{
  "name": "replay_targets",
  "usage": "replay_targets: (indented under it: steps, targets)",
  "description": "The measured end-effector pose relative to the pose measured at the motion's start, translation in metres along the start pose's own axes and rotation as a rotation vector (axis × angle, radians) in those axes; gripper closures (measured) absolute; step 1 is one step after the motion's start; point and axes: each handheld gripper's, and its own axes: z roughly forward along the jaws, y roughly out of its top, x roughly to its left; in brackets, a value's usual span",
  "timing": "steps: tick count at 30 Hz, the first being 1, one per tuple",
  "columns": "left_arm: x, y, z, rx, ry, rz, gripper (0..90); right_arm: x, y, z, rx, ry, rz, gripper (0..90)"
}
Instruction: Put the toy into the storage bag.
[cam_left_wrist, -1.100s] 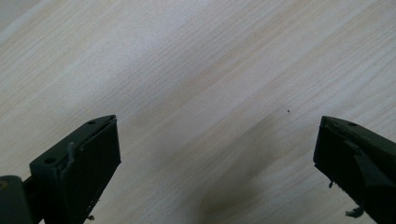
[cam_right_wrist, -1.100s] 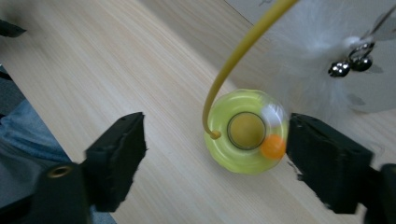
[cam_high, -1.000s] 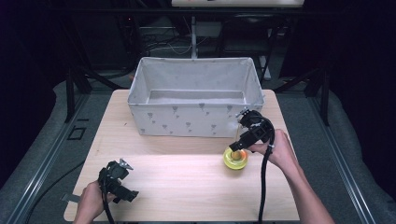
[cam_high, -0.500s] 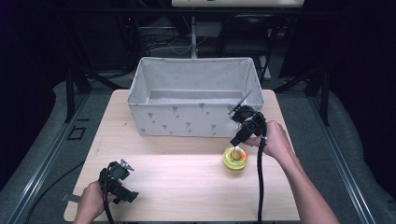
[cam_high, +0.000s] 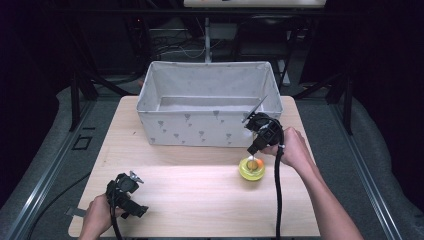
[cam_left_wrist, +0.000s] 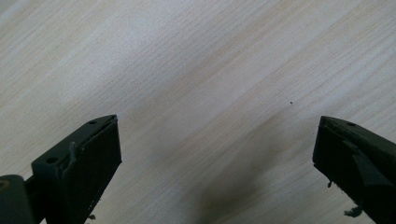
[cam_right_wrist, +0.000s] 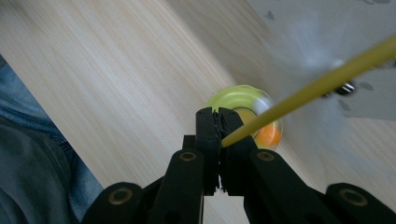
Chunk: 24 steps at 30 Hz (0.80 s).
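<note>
One light wooden table (cam_high: 200, 200) is recorded. One grey fabric bin (cam_high: 165, 125), printed with small dark marks, stands at the table's far side; no legible writing or brand is found. One yellow-green bowl (cam_high: 251, 171) holding one orange ball (cam_high: 259, 163) is set just in front of the bin's right corner. One yellow stick (cam_right_wrist: 317, 84) is clamped in the right hand-held gripper (cam_high: 252, 150), jaws closed on it, tip over the bowl; since the earlier frame the gripper has been tilted more steeply and moved slightly toward the bin. The left hand-held gripper (cam_high: 137, 210), well apart from the bin near the front left of the table, is unchanged, jaws spread wide and empty.
</note>
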Motion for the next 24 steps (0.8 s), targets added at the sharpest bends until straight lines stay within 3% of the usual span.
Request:
replay_targets:
  steps: [10,24]
  targets:
    - [0.000,0.000,0.001,0.017,0.004,-0.001,1.4,-0.002,-0.002,-0.004,-0.010,0.005,0.003,87.9]
    - [0.000,0.001,0.001,0.011,-0.001,0.004,1.4,0.004,0.006,-0.021,0.058,-0.003,-0.062,87.8]
